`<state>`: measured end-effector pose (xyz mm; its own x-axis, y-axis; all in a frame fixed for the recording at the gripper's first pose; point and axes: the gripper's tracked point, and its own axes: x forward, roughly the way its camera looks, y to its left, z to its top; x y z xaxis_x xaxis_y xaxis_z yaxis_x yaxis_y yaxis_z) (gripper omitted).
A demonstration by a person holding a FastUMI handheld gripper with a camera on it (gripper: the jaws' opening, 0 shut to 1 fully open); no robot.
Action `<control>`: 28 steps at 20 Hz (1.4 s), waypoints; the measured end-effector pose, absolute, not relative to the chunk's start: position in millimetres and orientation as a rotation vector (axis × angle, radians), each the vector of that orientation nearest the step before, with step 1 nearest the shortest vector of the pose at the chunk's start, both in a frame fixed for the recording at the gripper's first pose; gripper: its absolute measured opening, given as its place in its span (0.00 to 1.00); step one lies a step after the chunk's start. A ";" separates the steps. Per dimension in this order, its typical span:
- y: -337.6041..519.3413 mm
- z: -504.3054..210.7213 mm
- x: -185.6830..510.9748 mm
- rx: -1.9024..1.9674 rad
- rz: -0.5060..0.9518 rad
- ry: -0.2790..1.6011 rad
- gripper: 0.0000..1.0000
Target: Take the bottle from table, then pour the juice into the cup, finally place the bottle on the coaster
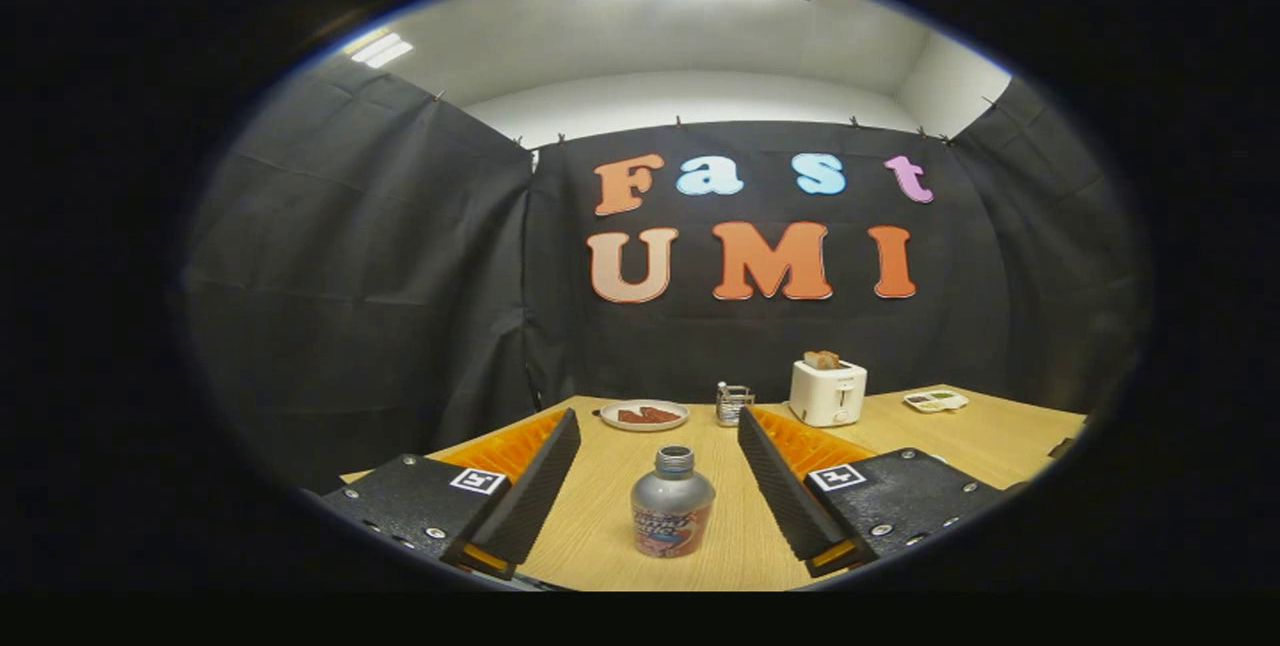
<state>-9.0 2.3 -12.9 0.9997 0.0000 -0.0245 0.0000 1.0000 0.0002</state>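
Standing upright on the pale wooden surface (pixel 600 516), the small silver uncapped bottle (pixel 672 516) sits between the wide-open claw (pixel 659 441) fingers, which should close evenly around its body, untouched as yet.

the bottle (pixel 672 516) label's print is too blurred to read.

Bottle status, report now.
Gripper open, fingers either side of the bottle, not touching. Bottle upright on the table, cap off. Nothing between fingers and bottle.
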 end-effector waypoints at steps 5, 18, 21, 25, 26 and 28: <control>-6.4 -38.2 -10.3 0.047 -0.036 0.049 0.94; 2.4 -129.7 4.7 0.000 -0.055 0.218 0.95; -0.9 -152.4 8.2 -0.009 -0.068 0.268 0.95; -2.8 -174.0 11.4 -0.052 -0.080 0.335 0.95; -3.1 -176.8 12.4 -0.061 -0.083 0.346 0.95; -1.4 -180.6 13.7 -0.066 -0.079 0.357 0.95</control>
